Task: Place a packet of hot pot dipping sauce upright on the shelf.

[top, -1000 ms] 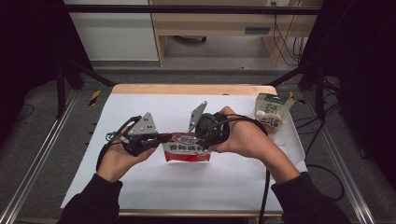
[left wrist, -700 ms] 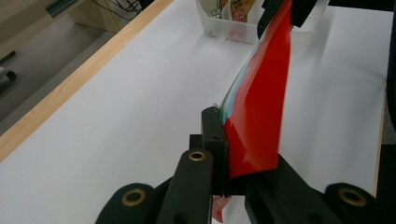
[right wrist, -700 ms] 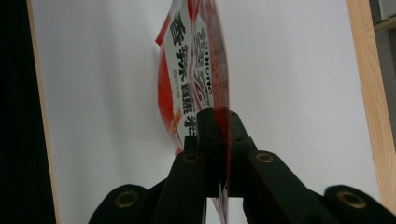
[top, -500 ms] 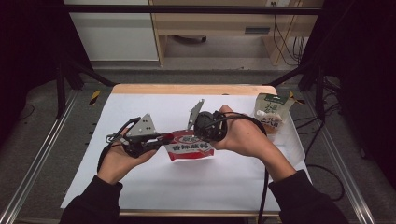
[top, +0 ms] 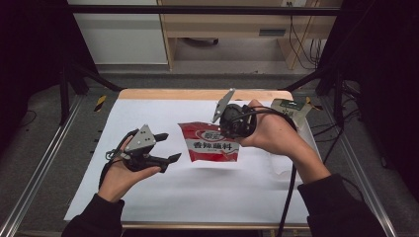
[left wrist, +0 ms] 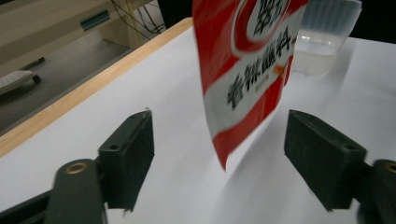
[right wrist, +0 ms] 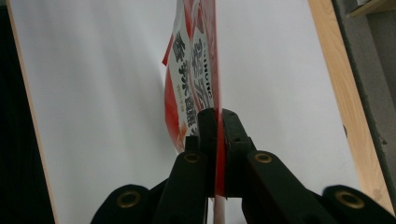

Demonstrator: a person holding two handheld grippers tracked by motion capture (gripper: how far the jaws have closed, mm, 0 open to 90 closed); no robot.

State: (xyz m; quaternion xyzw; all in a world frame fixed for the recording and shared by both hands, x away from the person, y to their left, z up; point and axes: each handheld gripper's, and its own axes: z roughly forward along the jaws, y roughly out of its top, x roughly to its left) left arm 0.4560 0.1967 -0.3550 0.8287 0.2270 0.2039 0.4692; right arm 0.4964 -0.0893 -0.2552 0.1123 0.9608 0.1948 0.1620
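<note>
At the middle of the high view, slightly right: a red and white pouch (top: 211,143), raised off the white counter (top: 197,197) and casting a faint shadow below its lower edge. Pinched along its right edge by the right tongs (top: 228,129), jaws clenched flat on the seam, as the right gripper view (right wrist: 215,140) confirms, with the pouch (right wrist: 194,70) rising edge-on up the centre of that frame. Hanging free on its left and bottom edges, touching nothing else.

To the left and a little lower, the left tongs (top: 168,148), released; jaws have just been opening and stand wide, tips pointing toward the pouch's lower left corner but apart from it. In the left gripper view, pouch (left wrist: 247,70) seen between and beyond the two spread jaws of the tongs (left wrist: 219,154), its bottom corner dangling over bare white surface, no pad pressing on it.

Upper right of the high view, beside the right hand: a green-topped carton (top: 291,109) at the counter's far right corner, and below the wrist a clear plastic tub (top: 281,170), also seen at the top right of the left gripper view (left wrist: 327,32).

Plenty of bare white surface across the lower half and left side of the counter. Wooden edge strip (top: 197,94) along the far side; metal rails (top: 44,163) flanking left and right.
</note>
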